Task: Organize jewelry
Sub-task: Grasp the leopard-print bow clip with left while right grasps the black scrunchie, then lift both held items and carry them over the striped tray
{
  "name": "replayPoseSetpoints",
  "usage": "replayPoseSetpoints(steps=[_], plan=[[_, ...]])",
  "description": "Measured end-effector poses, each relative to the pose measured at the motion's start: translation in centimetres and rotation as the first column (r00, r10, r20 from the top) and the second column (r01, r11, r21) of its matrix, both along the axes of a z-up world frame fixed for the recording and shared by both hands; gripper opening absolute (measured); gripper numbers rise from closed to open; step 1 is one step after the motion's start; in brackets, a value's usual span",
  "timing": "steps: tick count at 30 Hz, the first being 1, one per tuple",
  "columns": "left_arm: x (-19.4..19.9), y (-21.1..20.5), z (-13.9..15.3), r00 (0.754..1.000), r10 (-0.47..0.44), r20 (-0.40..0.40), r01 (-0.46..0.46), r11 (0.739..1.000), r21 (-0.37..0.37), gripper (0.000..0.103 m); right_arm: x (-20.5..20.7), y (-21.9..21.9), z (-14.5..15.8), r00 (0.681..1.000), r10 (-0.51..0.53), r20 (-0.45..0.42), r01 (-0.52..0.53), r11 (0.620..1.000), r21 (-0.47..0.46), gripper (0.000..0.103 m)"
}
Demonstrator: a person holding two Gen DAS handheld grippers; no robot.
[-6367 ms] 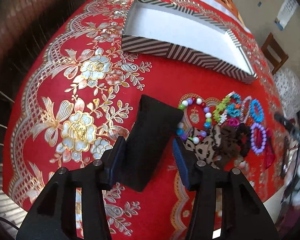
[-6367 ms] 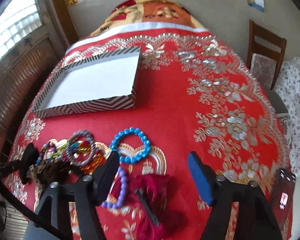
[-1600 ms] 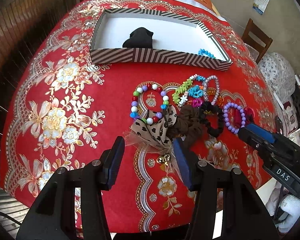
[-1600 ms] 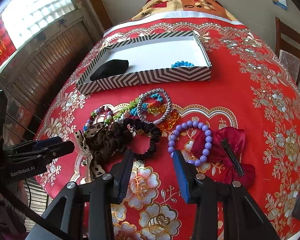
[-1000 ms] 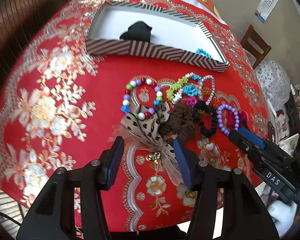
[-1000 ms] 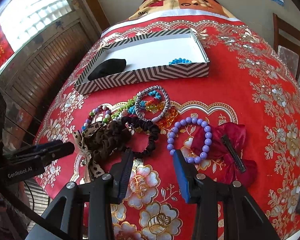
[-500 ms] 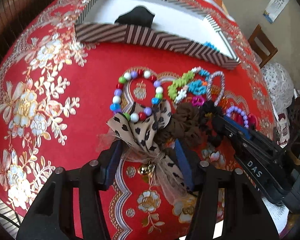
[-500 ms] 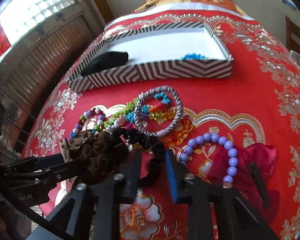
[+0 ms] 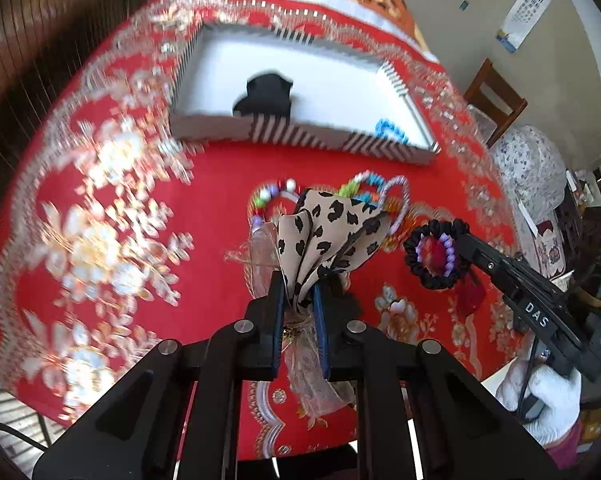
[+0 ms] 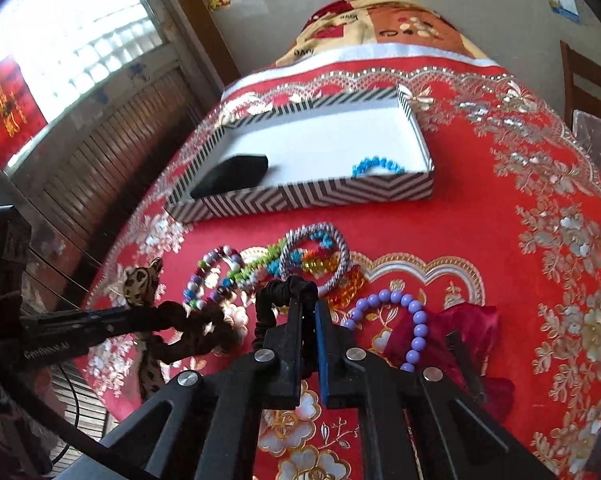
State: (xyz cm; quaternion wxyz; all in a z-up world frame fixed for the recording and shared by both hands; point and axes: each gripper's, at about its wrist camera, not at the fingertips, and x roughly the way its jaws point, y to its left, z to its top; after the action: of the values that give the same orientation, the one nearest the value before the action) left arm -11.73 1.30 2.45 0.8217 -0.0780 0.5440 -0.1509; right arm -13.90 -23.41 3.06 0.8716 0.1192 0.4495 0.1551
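My left gripper (image 9: 298, 292) is shut on a leopard-print bow (image 9: 328, 228) and holds it lifted above the red tablecloth. My right gripper (image 10: 308, 308) is shut on a black scrunchie (image 10: 284, 292), which also shows in the left wrist view (image 9: 434, 252), raised off the cloth. A brown scrunchie (image 10: 192, 328) hangs by the left gripper. The striped box (image 10: 312, 196) holds a black pouch (image 10: 232, 174) and a blue bead bracelet (image 10: 376, 164). Several bracelets (image 10: 316, 256) and a purple bead bracelet (image 10: 404, 320) lie on the cloth.
A dark red bow clip (image 10: 468, 340) lies right of the purple bracelet. The table edge runs close below both grippers. A wooden chair (image 9: 496, 96) stands beyond the table at the right. A shuttered window (image 10: 80, 52) is at the left.
Both grippers have shut. The left one has taken the leopard bow and lifted it; the right one has taken the black scrunchie and lifted it off the pile.
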Motion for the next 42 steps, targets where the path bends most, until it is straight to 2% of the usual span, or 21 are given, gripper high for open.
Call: replayPoseSetpoints(steps=[7,14,20,22,23,24,28,32,36,38,42], plan=[[1.8,1.5,3.5,0.998,0.032,0.056,-0.032,0.999,-0.017,0.012,1.3,-0.9,2.1,0.999,-0.012,0.034,0.011,1.0,0.022,0.005],[5.7,0.3,6.4,0.99,0.031,0.136,-0.03,1.0,-0.007,0.011,4.0,-2.2,3.4,0.998,-0.035,0.061,0.034,0.999,0.015,0.005],[8.1,0.1,6.3,0.99,0.036,0.136,-0.04,0.999,0.026,0.012,6.8,-3.5,4.2,0.997,-0.043,0.065,0.043,0.999,0.006,0.005],[8.3,0.5,4.6,0.996,0.037,0.083,-0.039,0.999,0.022,0.024,7.3,-3.6,4.3,0.998,-0.028,0.064,0.028,1.0,0.003,0.005],[8.4,0.8,3.4,0.998,0.044,0.049,-0.045,0.999,0.013,0.044,7.5,-3.6,4.2,0.998,-0.024,0.062,0.024,1.0,0.0,0.005],[8.4,0.8,2.7,0.999,0.045,0.031,-0.046,0.999,0.01,0.058,7.8,-3.6,4.0,0.998,-0.02,0.054,0.02,1.0,0.003,0.005],[8.0,0.8,-1.6,0.996,0.066,-0.052,-0.064,0.997,0.045,0.058,8.4,-3.3,3.0,1.0,0.003,0.019,-0.003,1.0,0.005,0.005],[8.8,1.2,-4.8,0.988,0.125,-0.09,-0.118,0.99,0.073,0.057,8.7,-2.6,2.0,0.999,0.033,-0.012,-0.033,0.999,0.011,0.005],[9.5,0.7,-6.3,0.99,0.109,-0.092,-0.1,0.991,0.094,0.021,8.7,-2.3,1.5,0.999,0.048,-0.024,-0.048,0.999,0.019,0.005],[9.7,0.6,-6.2,0.991,0.099,-0.087,-0.091,0.991,0.098,0.013,8.6,-2.2,1.5,0.998,0.053,-0.023,-0.052,0.998,0.022,0.005],[9.4,0.7,-4.2,0.995,0.072,-0.071,-0.067,0.995,0.071,0.011,8.4,-2.3,1.7,0.999,0.049,-0.016,-0.048,0.998,0.026,0.005]])
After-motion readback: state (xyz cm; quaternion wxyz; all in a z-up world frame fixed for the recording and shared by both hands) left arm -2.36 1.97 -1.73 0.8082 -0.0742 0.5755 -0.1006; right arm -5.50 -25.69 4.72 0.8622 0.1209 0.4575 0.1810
